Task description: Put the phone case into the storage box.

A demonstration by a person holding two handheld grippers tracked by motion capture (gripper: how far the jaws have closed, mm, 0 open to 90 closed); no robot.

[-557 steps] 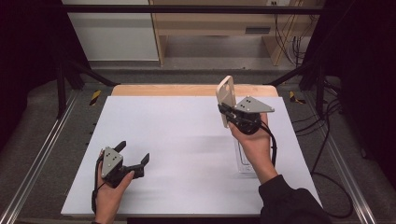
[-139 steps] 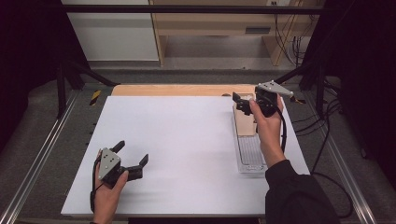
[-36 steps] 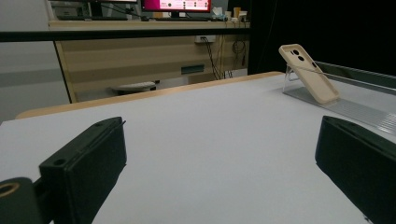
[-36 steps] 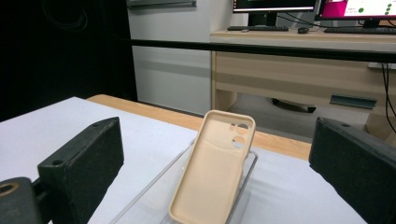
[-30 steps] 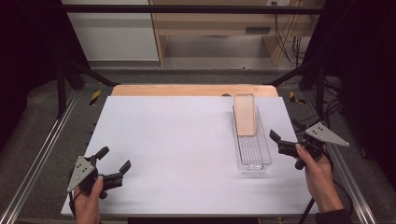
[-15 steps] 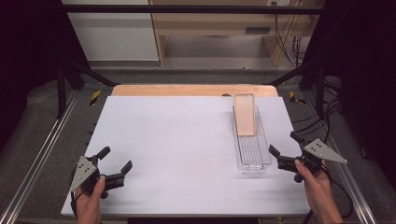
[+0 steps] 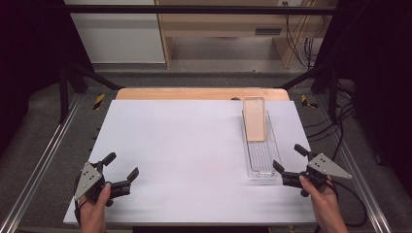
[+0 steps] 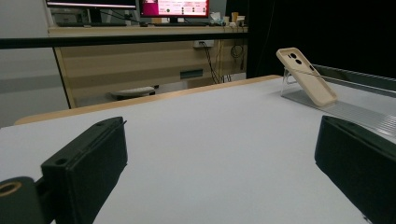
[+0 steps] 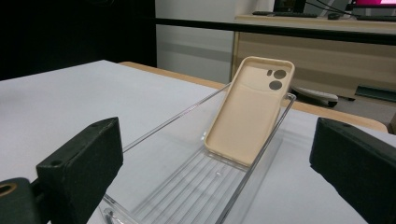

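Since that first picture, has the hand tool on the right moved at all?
Yes. The right gripper has come back toward the person: it held the phone case above the tray then, and now sits open by the tray's near end.

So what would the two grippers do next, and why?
Probably just rest. The beige phone case already leans inside the clear tray, and both the left gripper and right gripper sit open near the table's front corners, holding nothing.
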